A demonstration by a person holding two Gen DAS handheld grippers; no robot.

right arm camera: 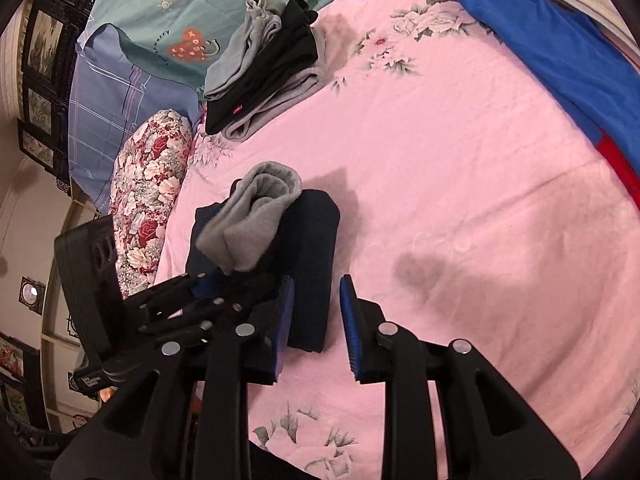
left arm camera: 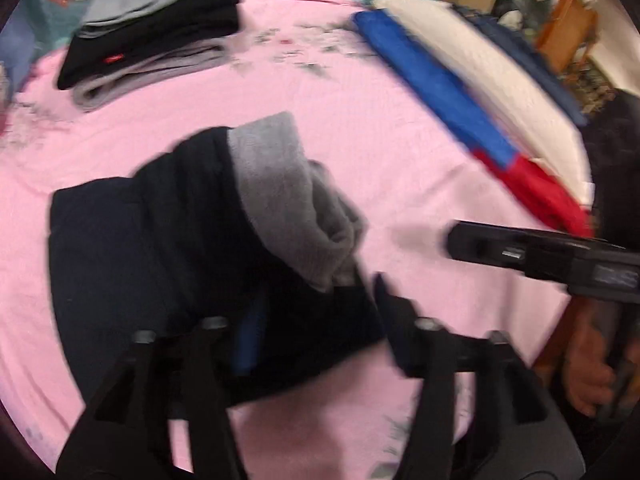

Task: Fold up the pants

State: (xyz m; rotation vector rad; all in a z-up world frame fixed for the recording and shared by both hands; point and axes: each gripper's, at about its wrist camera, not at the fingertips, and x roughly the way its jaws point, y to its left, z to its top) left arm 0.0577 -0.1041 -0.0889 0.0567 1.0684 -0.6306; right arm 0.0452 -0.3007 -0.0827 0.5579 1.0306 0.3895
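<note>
Dark navy pants with a grey fleece lining [right arm camera: 280,236], folded into a compact bundle, lie on the pink floral bedsheet [right arm camera: 440,160], near its left side beside the red-and-white floral bolster pillow [right arm camera: 148,196]. Lining is turned out at the far end of the bundle.

Right gripper [right arm camera: 316,312]: jaws spread, blue pads visible, nothing between them but the near edge of the bundle below; contact with the cloth cannot be told.

Left gripper [left arm camera: 312,320]: left wrist view is motion-blurred. Jaws stand apart over the near end of the pants [left arm camera: 180,260]; one finger overlaps the dark cloth, the other lies over bare sheet [left arm camera: 360,100]. Grip on the fabric cannot be told.

Stack of folded grey and black garments [right arm camera: 264,68] sits at the far side of the sheet, well apart from the bundle. Blue-and-red cloth [right arm camera: 560,60] lies along the right edge.
</note>
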